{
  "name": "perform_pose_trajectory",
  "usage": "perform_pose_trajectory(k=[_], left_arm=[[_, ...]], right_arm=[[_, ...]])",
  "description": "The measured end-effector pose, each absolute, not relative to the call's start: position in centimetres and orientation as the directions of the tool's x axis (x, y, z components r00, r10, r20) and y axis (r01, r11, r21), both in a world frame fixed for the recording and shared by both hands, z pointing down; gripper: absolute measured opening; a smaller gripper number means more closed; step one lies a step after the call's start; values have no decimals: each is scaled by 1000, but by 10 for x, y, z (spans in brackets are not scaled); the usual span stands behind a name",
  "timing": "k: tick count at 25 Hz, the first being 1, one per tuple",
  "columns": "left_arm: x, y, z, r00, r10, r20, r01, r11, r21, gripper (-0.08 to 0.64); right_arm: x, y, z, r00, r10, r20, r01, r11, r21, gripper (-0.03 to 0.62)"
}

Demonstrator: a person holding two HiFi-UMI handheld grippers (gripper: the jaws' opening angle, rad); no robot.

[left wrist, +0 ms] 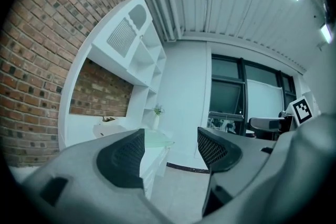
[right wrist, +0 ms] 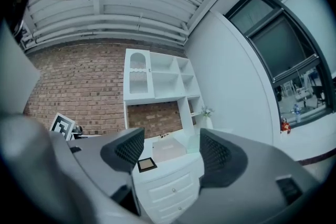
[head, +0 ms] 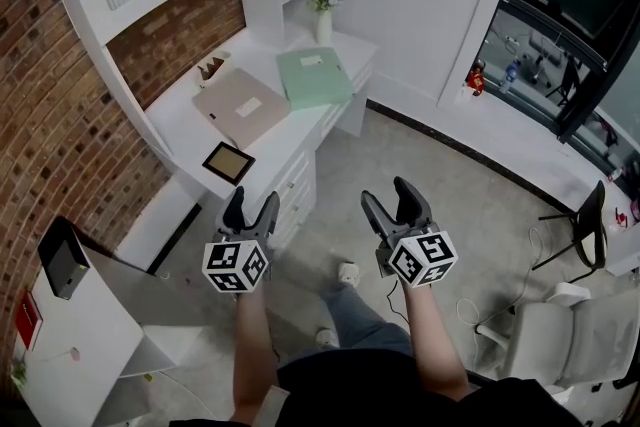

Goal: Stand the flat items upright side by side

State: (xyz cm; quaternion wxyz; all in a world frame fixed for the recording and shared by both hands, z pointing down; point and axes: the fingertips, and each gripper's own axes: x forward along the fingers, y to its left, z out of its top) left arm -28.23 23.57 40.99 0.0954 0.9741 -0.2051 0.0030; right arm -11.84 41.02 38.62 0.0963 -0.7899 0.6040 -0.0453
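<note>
Three flat items lie on the white desk (head: pixel 180 133): a beige folder (head: pixel 240 105), a green folder (head: pixel 313 77) and a small dark-framed picture (head: pixel 228 162). My left gripper (head: pixel 252 205) hovers over the floor just in front of the desk's drawers, open and empty. To its right, my right gripper (head: pixel 388 197) is also open with nothing in it. In the right gripper view the framed picture (right wrist: pixel 146 164) and the beige folder (right wrist: pixel 169 149) show between the parted jaws of the right gripper (right wrist: pixel 165 152), far off. In the left gripper view the left gripper (left wrist: pixel 170 152) frames the green folder (left wrist: pixel 156 139).
A vase of flowers (head: pixel 324 15) stands at the desk's far corner and a small ornament (head: pixel 211 68) by the brick wall. Shelves rise above the desk. A white chair (head: pixel 560 335) is at the lower right. A low white cabinet with a black device (head: pixel 62 260) sits at the lower left.
</note>
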Motion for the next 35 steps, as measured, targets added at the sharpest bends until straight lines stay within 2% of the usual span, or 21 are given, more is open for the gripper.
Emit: perform_pose_trajectory(k=[10,16,23,29,35], left_arm=[[-235,161,389,891,-454,-15,-446,-882,152,285],[-173,103,430,864,-502,40,-500,-848,175,285],[-129,5,456,749,-646,146,-662,-725,190,288],[-135,-66,465,586,-791,178,-808,-553,202,288],[-144,-104,485,456,-864,215,-886,-417,203,288]], right_arm=[[-62,341,366,237,-964,-125,-959,-211,-188,308],[16,263,387,199,-973,-116,-961,-170,-217,308],[87,118,401,13,-999,-47,-968,-1,-249,308],[107,-2,410,-196,-980,-12,-943,192,-273,308],[113,-78,441,-330,-942,52,-902,299,-311,308]])
